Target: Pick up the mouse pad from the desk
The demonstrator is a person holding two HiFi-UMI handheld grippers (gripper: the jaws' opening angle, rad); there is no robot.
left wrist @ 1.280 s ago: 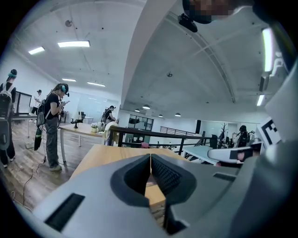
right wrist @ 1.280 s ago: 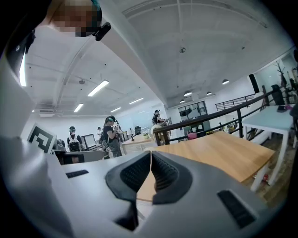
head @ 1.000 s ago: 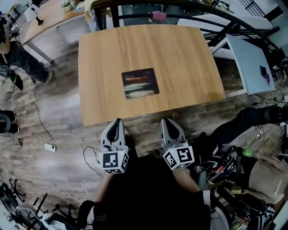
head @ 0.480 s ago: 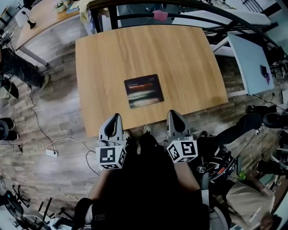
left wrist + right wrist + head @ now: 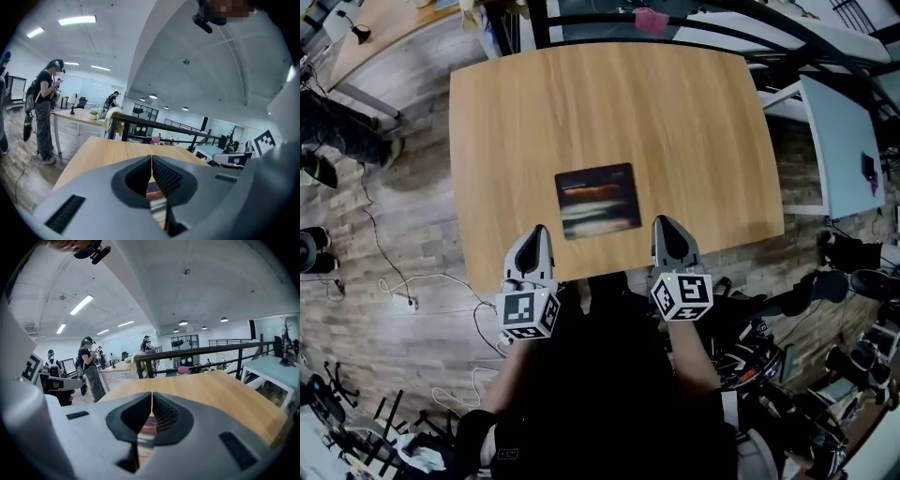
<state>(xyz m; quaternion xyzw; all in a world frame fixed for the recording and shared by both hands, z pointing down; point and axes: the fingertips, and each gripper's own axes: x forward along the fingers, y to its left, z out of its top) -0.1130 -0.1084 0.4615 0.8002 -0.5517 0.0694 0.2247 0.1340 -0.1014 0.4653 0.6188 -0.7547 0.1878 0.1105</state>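
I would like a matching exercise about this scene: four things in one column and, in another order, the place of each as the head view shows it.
Things:
1. mouse pad
2. left gripper
3. right gripper
4. pink object

Places:
A. beyond the far edge of the desk
B. flat on the desk, closer to its near edge
C. at the near edge, right of the pad
D. at the near edge, left of the pad

Pairs: 1-B, 2-D, 3-C, 4-A.

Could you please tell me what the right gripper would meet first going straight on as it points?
Probably the bare desk just right of the mouse pad, since the right gripper tilts slightly downward; depth is unclear.
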